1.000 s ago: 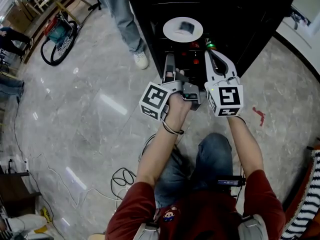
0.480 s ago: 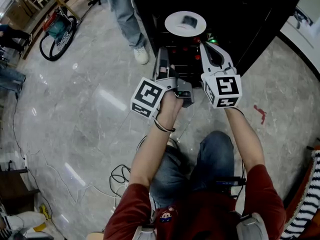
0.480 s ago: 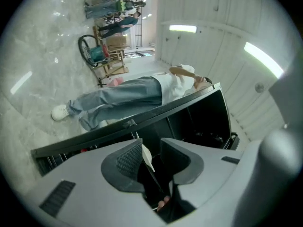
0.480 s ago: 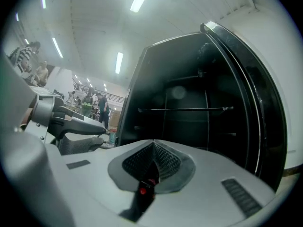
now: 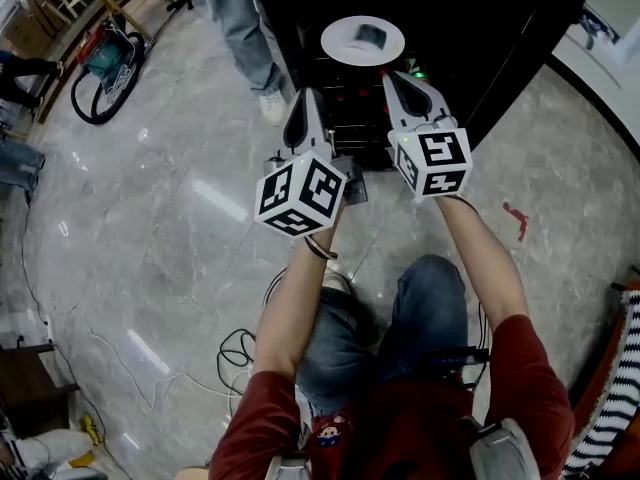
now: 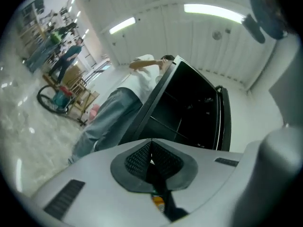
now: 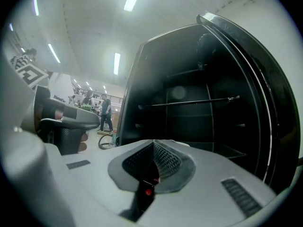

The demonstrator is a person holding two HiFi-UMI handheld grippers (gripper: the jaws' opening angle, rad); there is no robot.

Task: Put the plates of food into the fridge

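A white plate [image 5: 362, 40] with a dark piece of food sits on a shelf inside the open black fridge [image 5: 480, 38]. My left gripper [image 5: 303, 98] hangs in front of the fridge, below and left of the plate; its jaws are closing, meet at the tips and hold nothing. My right gripper [image 5: 395, 76] is just below the plate's edge, also shut and empty. In the left gripper view my left gripper [image 6: 151, 142] points up past the fridge [image 6: 189, 108]. In the right gripper view my right gripper [image 7: 152, 143] faces the dark shelves [image 7: 199, 103].
A person in jeans [image 5: 235, 23] stands at the fridge's left side, with a white shoe [image 5: 272, 106] close to my left gripper. Red items [image 5: 345, 96] sit on a lower fridge shelf. Cables [image 5: 245, 353] lie on the marble floor. A wheeled machine [image 5: 100, 68] stands far left.
Both grippers have moved forward and up toward the fridge and the plate. The left gripper's jaws have come together.
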